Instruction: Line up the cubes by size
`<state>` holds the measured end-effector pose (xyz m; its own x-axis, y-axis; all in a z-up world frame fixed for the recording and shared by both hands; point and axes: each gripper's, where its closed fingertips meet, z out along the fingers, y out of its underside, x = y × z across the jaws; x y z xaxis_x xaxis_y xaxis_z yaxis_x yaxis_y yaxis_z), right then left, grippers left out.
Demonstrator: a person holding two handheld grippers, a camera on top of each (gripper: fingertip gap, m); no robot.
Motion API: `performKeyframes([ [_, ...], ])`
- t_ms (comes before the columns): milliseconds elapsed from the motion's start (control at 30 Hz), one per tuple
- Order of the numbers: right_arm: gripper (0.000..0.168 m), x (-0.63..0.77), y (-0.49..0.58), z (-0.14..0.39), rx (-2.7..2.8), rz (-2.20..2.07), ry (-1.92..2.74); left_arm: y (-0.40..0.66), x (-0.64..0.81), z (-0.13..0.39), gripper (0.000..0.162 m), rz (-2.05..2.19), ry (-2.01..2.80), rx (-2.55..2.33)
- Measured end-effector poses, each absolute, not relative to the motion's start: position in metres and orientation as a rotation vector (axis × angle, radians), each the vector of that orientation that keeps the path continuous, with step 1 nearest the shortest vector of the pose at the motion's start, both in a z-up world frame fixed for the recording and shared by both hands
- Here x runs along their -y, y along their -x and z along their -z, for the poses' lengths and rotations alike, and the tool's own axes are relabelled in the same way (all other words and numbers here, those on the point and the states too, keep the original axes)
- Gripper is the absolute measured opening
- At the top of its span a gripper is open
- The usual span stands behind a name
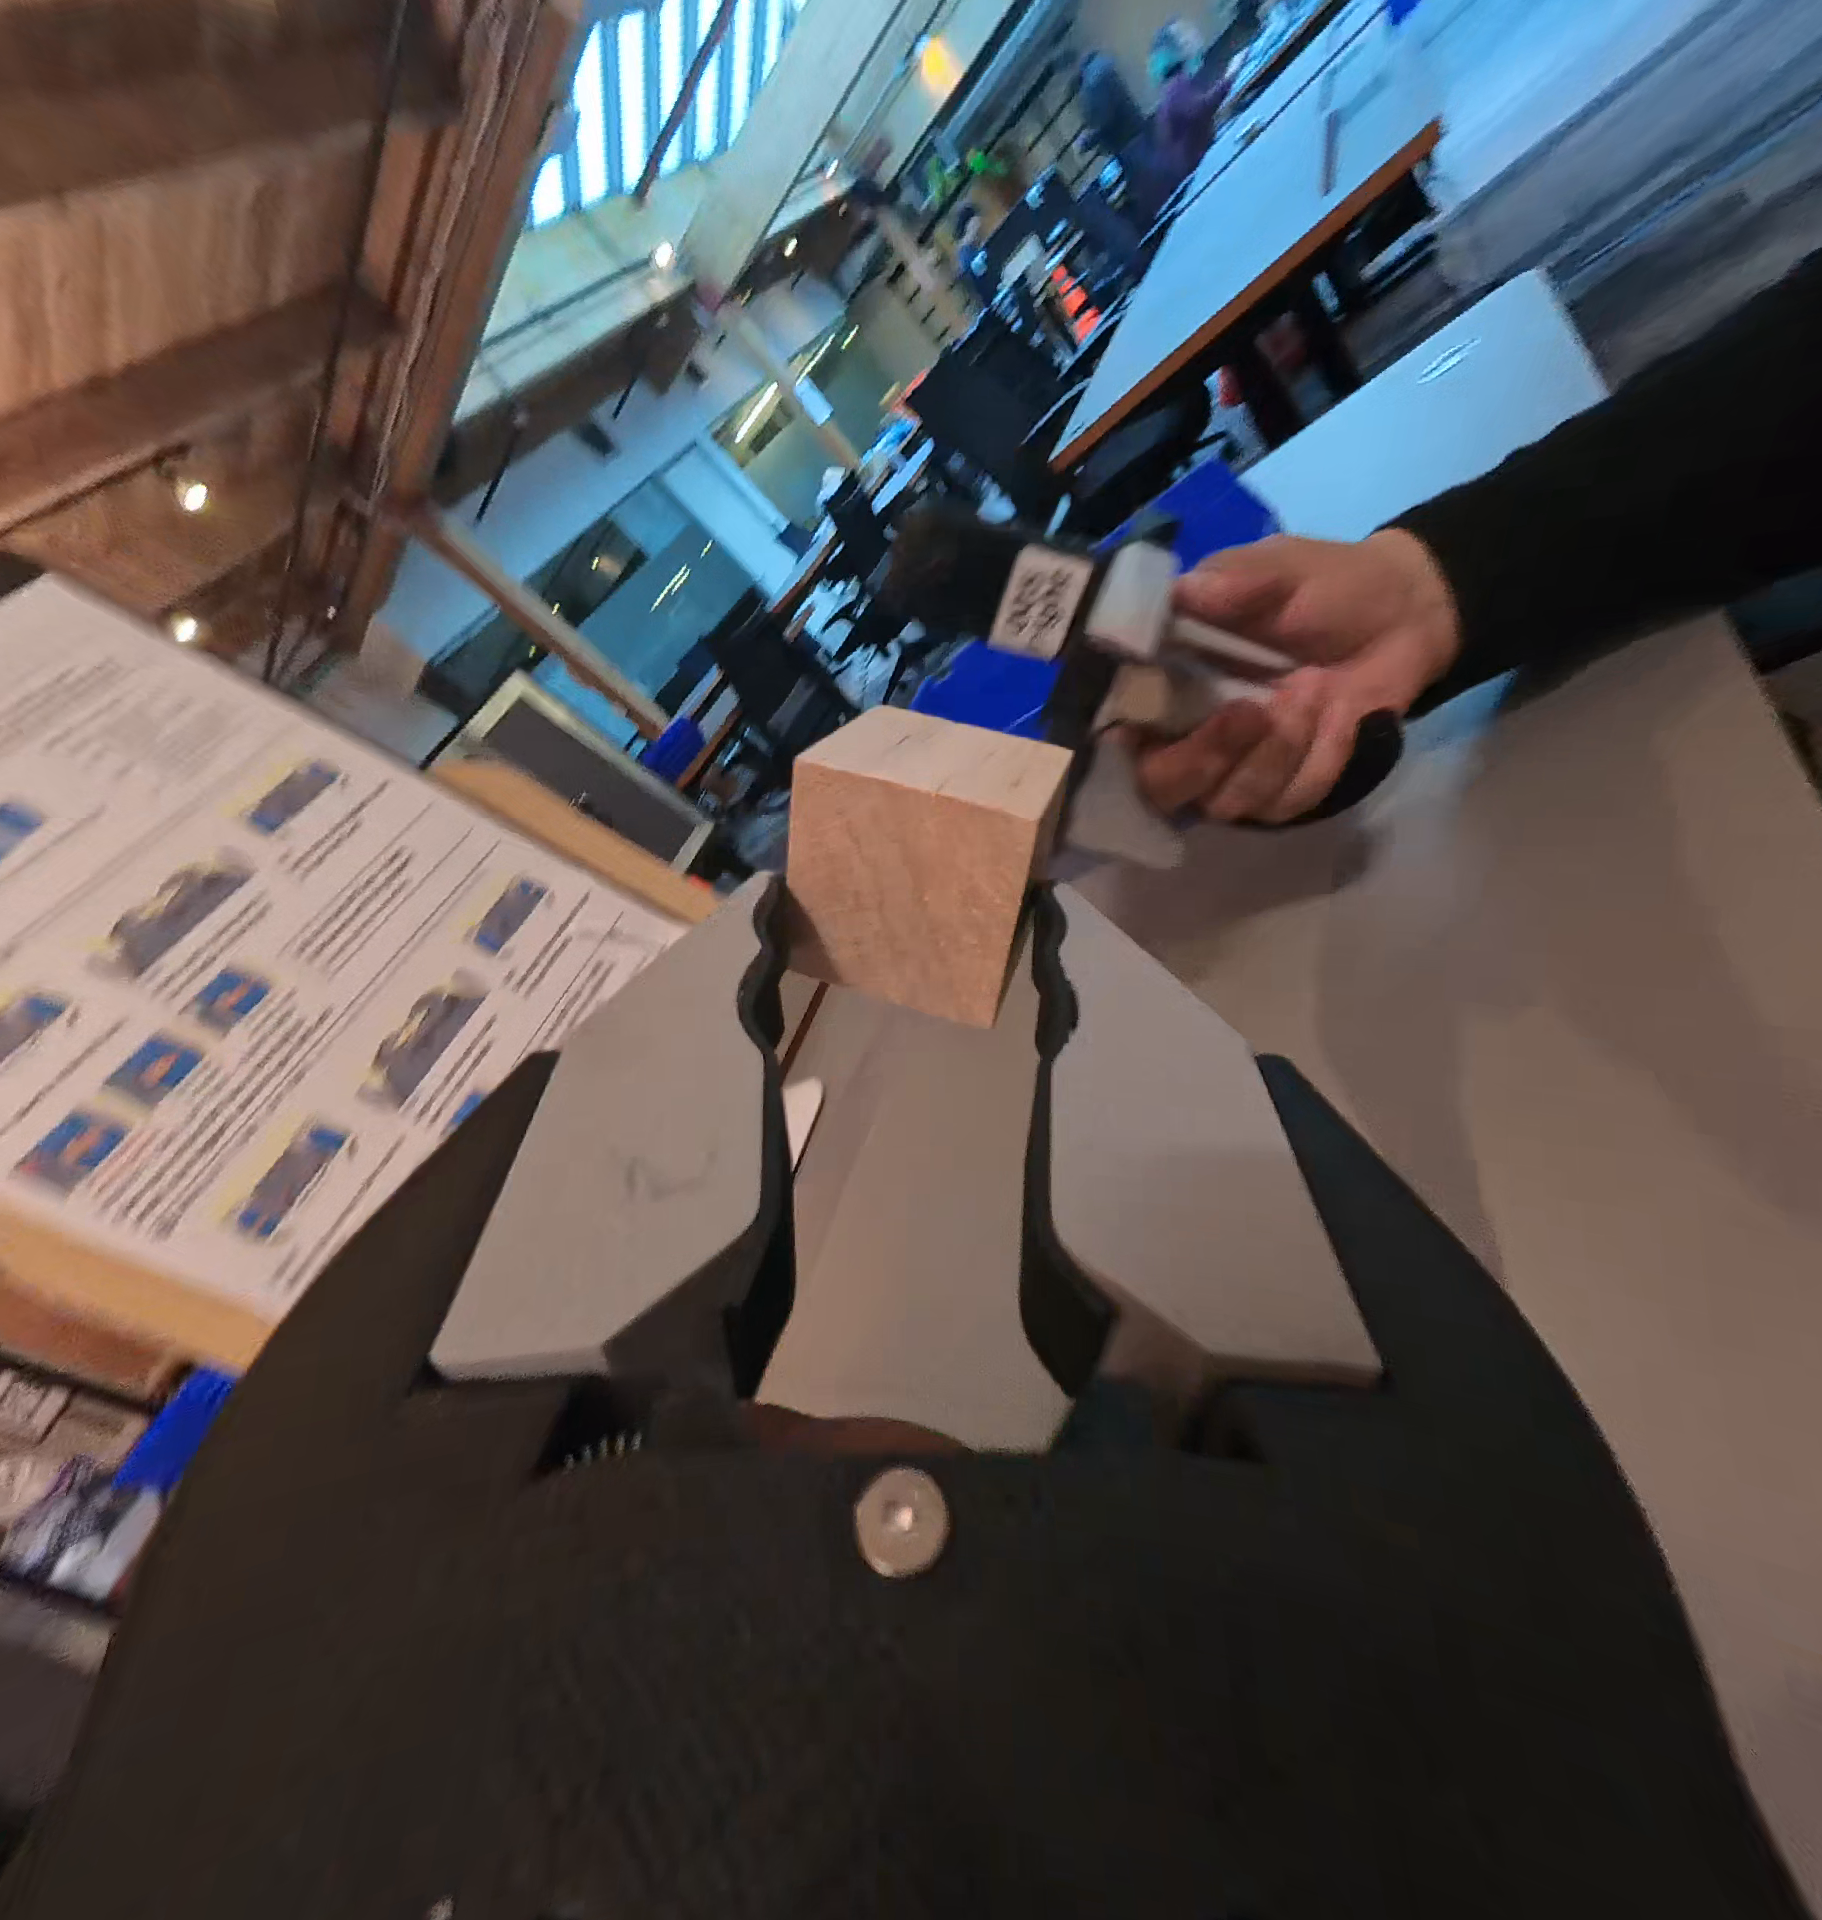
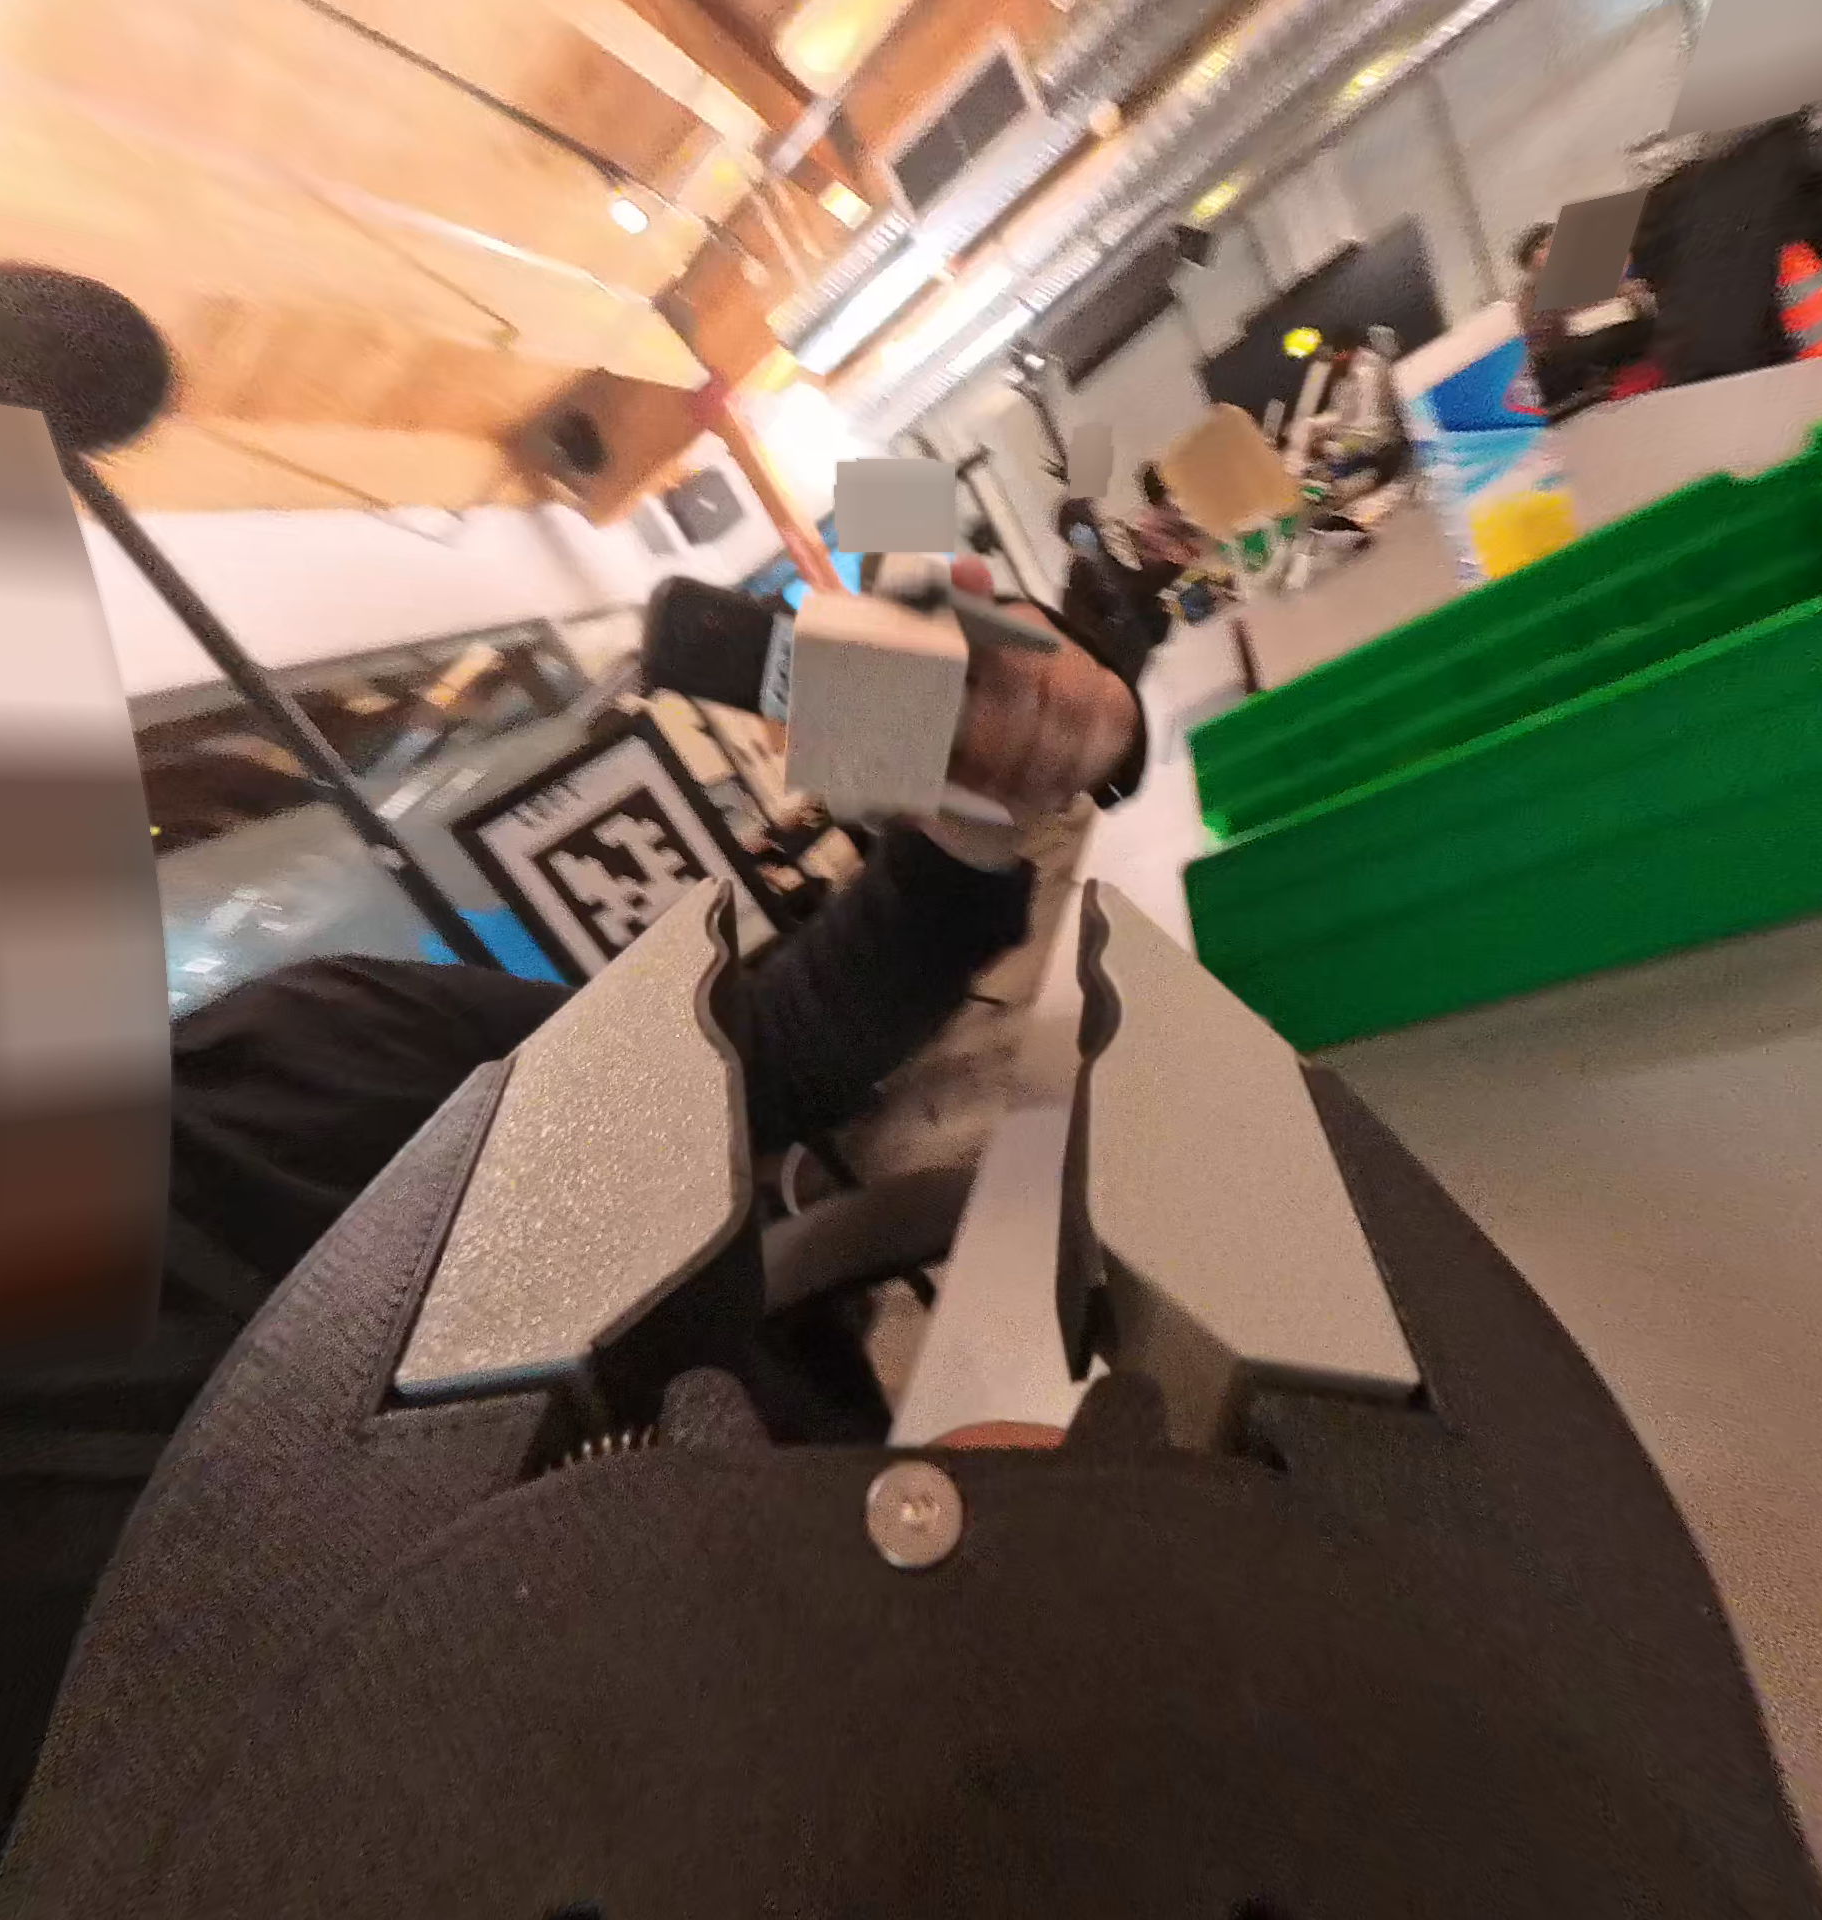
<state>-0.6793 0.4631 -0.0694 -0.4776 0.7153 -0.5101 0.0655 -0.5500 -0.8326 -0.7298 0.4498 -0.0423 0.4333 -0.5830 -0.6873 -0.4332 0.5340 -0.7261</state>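
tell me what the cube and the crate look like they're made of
Cube: bare, unpainted wood, with pale tan faces and visible grain lines; it is clamped in the left gripper. Crate: probably moulded plastic, judging by its uniform bright green and ribbed walls, though blur leaves the finish unclear.

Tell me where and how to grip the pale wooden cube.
Grip the pale wooden cube across its two flat, parallel side faces, coming straight on, as the left gripper does now: its pads sit flush low on those faces, so likely a steady hold.
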Motion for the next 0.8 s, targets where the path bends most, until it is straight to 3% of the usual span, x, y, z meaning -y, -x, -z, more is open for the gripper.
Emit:
performKeyframes([
  [133, 0.064, -0.454, 0.692, 0.074, 1.212, -2.049, 1.31, 0.691, -0.449, 0.055, 0.045, 0.12, 1.026, -1.239],
  [167, 0.073, -0.45, 0.692, 0.074, 1.223, -2.06, 1.298, 0.686, -0.451, 0.059, 0.045, 0.117, 1.031, -1.254],
  [333, 0.033, -0.446, 0.684, 0.064, 1.175, -2.203, 1.242, 0.687, -0.463, 0.067, 0.044, 0.093, 1.065, -1.24],
  [467, 0.041, -0.445, 0.687, 0.068, 1.193, -2.157, 1.254, 0.688, -0.466, 0.074, 0.043, 0.048, 1.081, -1.262],
  [533, 0.059, -0.445, 0.689, 0.069, 1.185, -2.174, 1.264, 0.688, -0.466, 0.078, 0.043, 0.034, 1.088, -1.278],
  [667, 0.049, -0.447, 0.694, 0.077, 1.188, -2.17, 1.318, 0.684, -0.469, 0.092, 0.043, -0.027, 1.101, -1.338],
  [800, 0.051, -0.446, 0.693, 0.078, 1.195, -2.187, 1.315, 0.681, -0.468, 0.094, 0.043, -0.023, 1.101, -1.347],
])
